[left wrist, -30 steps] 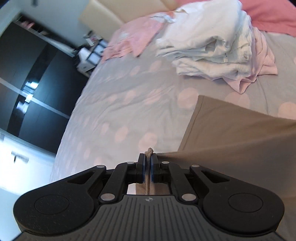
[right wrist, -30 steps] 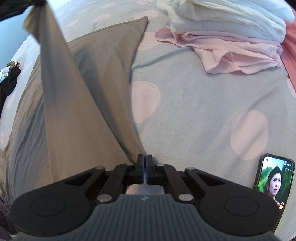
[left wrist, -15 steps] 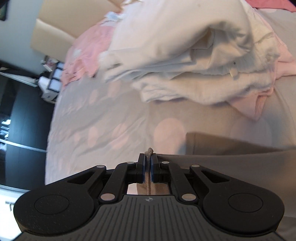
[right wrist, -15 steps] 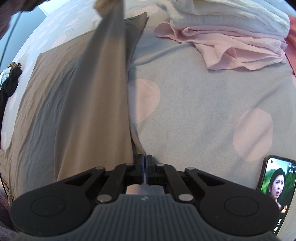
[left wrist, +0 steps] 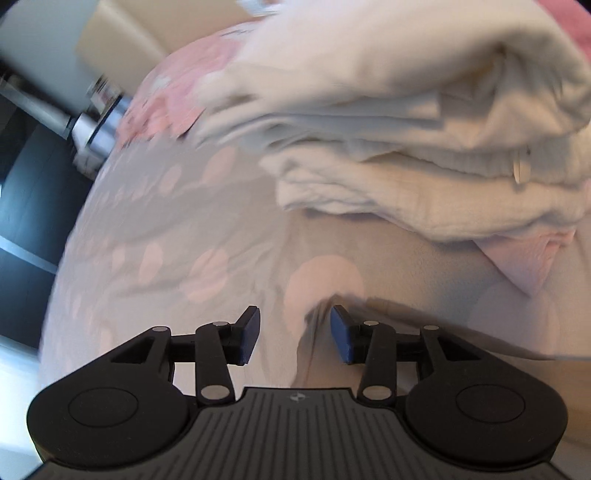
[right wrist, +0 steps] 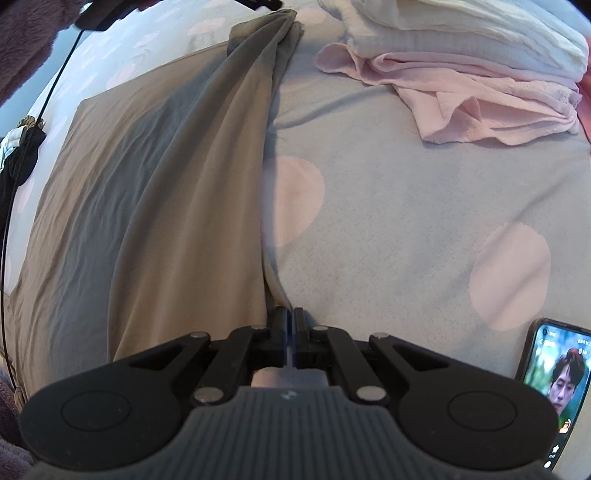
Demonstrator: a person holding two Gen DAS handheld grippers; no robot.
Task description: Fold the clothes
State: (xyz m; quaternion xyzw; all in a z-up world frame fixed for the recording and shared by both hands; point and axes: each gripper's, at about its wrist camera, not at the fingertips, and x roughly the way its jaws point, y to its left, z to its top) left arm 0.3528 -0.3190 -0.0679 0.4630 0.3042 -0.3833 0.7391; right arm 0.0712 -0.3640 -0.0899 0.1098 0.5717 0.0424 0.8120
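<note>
**Left jaws let go of the tan corner, right jaws stay pinched on the hem**

We see the left gripper [left wrist: 293,334] with its blue pads [left wrist: 248,334] standing apart; its jaws have just been opening, and a crumpled corner of the tan garment [left wrist: 314,332] lies between them, closer to the pad at 3 o'clock, with neither pad pressing on it. From there the tan cloth runs off toward 4 o'clock over the dotted bedspread [left wrist: 166,229].

We find the right gripper [right wrist: 290,332] with its fingers together, clamped on the near edge of the tan garment [right wrist: 147,192] where the fold line runs down into them. The garment spreads from the jaws toward 10 and 11 o'clock, one layer doubled over another, its far corner reaching 12 o'clock.

A stack of white laundry [right wrist: 461,33] sits on a pink garment [right wrist: 480,99] at 1 o'clock in the right wrist view (the same stack fills the upper half of the left wrist view, somewhat blurred). A phone [right wrist: 554,384] with a lit screen lies on the bedspread at 4 o'clock, well apart from the tan cloth.
</note>
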